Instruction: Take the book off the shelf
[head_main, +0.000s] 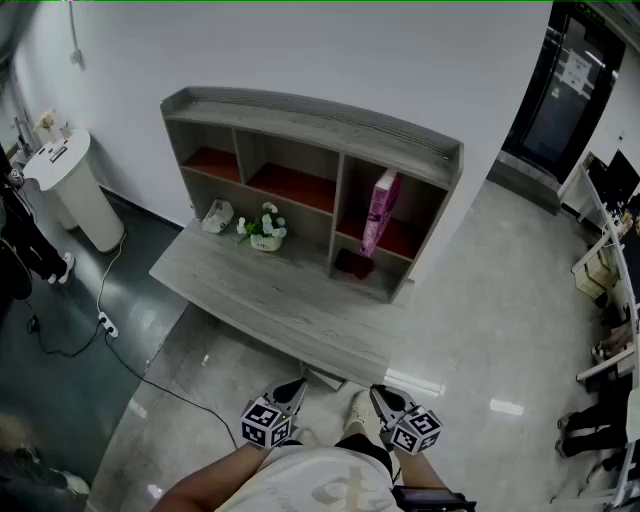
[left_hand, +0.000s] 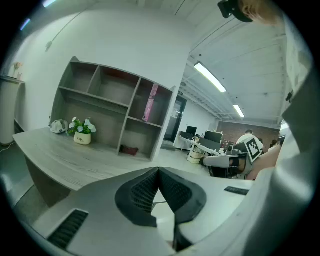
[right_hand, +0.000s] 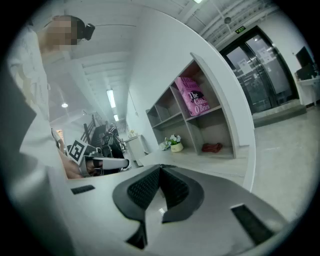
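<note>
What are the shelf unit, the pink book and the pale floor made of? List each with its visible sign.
Shelf unit: grey wood or wood-look laminate, matte; streaked grain runs along its boards.
Pink book: probably paper with a printed cover, since lettering shows on it; the finish is unclear at this distance.
Pale floor: polished tile or stone; bright reflections show on it.

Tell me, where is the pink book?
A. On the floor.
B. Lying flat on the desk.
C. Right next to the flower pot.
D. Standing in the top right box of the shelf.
D: the pink book stands, leaning a bit, in the upper right compartment of the shelf.
</note>
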